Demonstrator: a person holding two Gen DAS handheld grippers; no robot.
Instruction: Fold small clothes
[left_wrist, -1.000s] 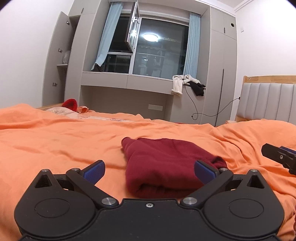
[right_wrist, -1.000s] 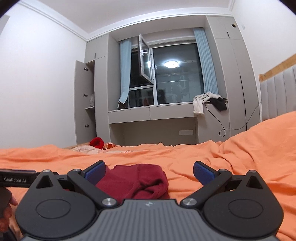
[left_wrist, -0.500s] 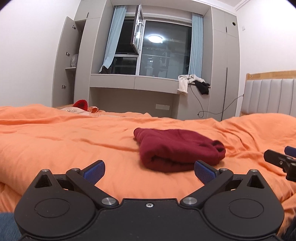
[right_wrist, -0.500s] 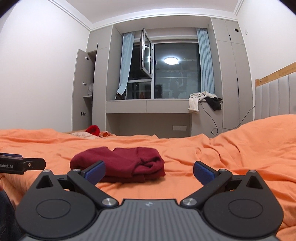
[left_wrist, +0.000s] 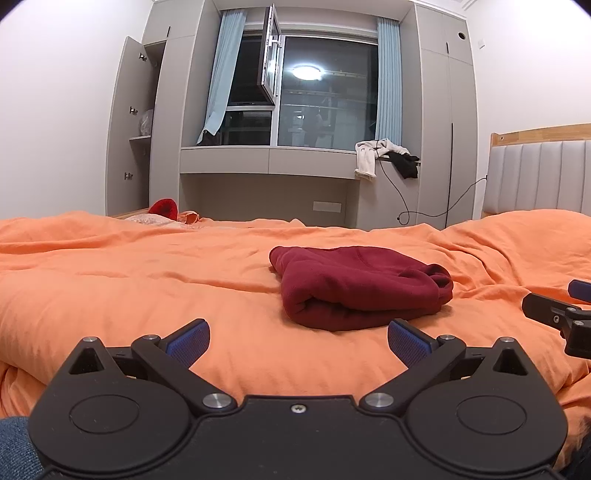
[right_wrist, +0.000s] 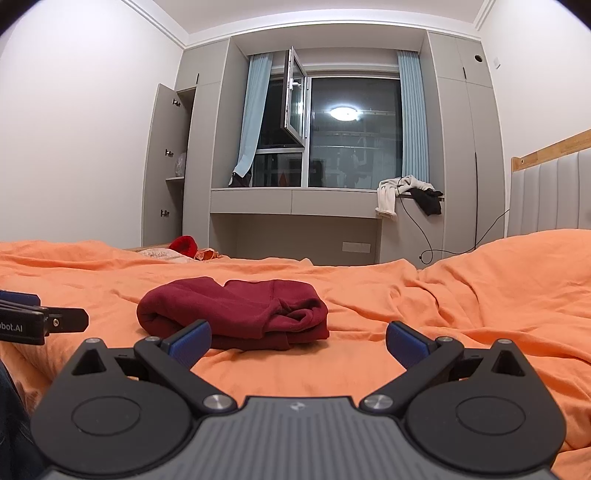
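Resting folded on orange bedding, maroon garment; both grippers' fingers spread, empty.

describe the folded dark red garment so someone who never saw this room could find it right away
Start at the big bed covered by the orange duvet that fills the foreground. The dark red garment lies folded into a thick bundle near its middle, in front of both open grippers. It is the only dark item on the duvet; the brighter red thing sits far back at the bed's edge.

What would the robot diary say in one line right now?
left gripper: open, empty | right gripper: open, empty | maroon garment: folded, lying on orange duvet, untouched
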